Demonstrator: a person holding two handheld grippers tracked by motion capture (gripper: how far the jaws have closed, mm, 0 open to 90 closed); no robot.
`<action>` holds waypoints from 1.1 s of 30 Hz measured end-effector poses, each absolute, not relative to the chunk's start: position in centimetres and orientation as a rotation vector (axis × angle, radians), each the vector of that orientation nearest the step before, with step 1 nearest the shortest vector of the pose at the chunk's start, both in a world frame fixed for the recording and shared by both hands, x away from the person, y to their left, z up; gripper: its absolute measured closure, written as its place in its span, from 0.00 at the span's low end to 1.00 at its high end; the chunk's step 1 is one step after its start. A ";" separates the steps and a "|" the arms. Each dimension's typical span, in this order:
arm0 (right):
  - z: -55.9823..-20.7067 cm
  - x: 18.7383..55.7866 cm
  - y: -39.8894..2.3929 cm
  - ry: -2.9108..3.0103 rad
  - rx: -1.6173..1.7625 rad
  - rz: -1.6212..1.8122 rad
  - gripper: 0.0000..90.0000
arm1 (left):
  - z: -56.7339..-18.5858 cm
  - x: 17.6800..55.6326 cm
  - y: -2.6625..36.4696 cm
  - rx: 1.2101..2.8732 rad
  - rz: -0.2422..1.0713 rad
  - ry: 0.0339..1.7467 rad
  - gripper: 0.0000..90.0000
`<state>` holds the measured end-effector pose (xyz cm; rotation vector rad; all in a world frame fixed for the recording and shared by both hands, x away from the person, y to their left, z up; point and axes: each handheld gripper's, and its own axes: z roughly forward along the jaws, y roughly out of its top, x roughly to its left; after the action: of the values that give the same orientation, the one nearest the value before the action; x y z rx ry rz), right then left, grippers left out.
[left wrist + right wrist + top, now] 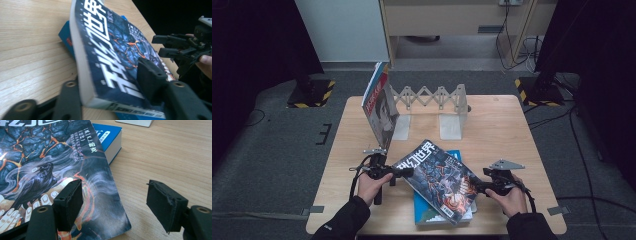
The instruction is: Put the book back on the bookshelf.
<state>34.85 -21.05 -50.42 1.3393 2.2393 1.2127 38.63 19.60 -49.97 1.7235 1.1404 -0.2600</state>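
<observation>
We have the dark magazine [439,180] lying skewed atop a blue book [432,212] near the front of the surface [502,130]. Our left tongs [110,87] straddle its near corner, one pad on the cover, the other jaw under the edge; whether they truly pinch yet, we cannot tell. Our right tongs [113,205] stand spread, one pad [68,203] over the cover, the other [165,205] above bare wood, gripping nothing. If we lift by one corner, the limp magazine may sag, fan open or slip free. A drag could shove the blue book toward the edge. Swinging it up carelessly might knock the leaning magazine [379,102] off the rack [432,97].
</observation>
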 end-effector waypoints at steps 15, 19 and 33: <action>-50.3 35.0 -21.4 2.224 1.358 1.239 0.29 | -48.0 37.9 19.6 1.662 -0.268 1.148 0.74; -50.3 35.0 -21.4 2.225 1.366 1.246 0.29 | -47.5 37.8 19.6 1.657 -0.277 1.149 0.76; -50.1 35.2 -22.4 2.187 1.369 1.201 0.29 | -44.6 37.2 20.3 1.574 -0.240 1.146 0.84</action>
<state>35.18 -22.42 -50.13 1.3688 2.1870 1.2006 37.16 20.30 -44.57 1.5742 1.1458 -0.2402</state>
